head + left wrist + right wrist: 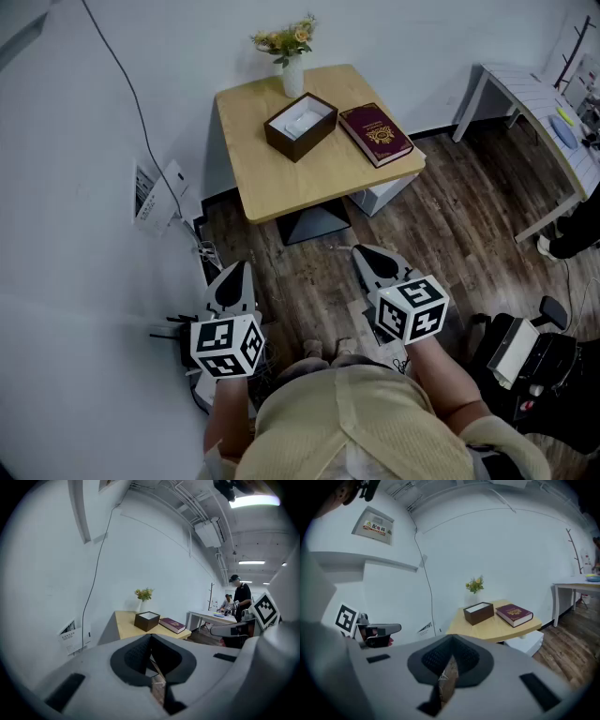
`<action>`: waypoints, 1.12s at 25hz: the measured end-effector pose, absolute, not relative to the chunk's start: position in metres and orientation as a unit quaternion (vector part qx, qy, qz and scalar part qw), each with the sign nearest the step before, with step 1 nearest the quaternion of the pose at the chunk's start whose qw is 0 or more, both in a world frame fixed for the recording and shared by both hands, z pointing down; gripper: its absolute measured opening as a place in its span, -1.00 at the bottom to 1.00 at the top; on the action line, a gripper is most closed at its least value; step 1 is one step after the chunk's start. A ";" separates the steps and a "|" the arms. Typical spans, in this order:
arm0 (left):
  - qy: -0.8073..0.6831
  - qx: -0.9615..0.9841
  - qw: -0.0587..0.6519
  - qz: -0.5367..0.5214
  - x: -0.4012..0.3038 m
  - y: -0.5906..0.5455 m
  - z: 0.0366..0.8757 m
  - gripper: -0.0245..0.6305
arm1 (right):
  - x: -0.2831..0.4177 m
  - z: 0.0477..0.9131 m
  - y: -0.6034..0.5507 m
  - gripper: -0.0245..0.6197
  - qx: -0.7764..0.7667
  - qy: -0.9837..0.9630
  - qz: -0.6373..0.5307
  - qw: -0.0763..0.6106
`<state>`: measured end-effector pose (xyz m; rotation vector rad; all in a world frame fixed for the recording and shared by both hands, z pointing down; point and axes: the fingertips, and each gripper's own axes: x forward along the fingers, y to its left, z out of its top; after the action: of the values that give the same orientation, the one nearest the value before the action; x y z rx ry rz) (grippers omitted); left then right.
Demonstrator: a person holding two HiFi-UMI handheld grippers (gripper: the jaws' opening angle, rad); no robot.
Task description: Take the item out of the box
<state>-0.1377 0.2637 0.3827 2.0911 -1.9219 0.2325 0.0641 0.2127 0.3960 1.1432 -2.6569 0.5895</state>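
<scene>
On the table (291, 187), the box (317, 139) sits left of the book (375, 134), with the vase (293, 80) behind it.

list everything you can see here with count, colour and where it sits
table: 1, light wood, against the white wall
box: 1, dark brown, open, on the table
item: 1, white, inside the box
book: 1, maroon, on the table right of the box
vase of flowers: 1, white vase, yellow blooms, behind the box
desk: 1, white, far right
storage box: 1, white, under the table on the wood floor
papers: a few, white, on the wall
cable: 1, dark, down the wall
bystander: 1, in black, by the desk
left gripper: white, shut, empty
right gripper: white, shut, empty
</scene>
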 end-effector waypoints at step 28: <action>-0.675 0.713 0.166 0.090 -0.099 0.225 0.400 -0.86 | 0.103 0.413 0.167 -0.83 0.366 -0.898 0.227 0.085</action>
<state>-0.0992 0.2251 0.3998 2.0315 -1.9228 0.2552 0.1027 0.1673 0.4125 1.0915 -2.6787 0.6765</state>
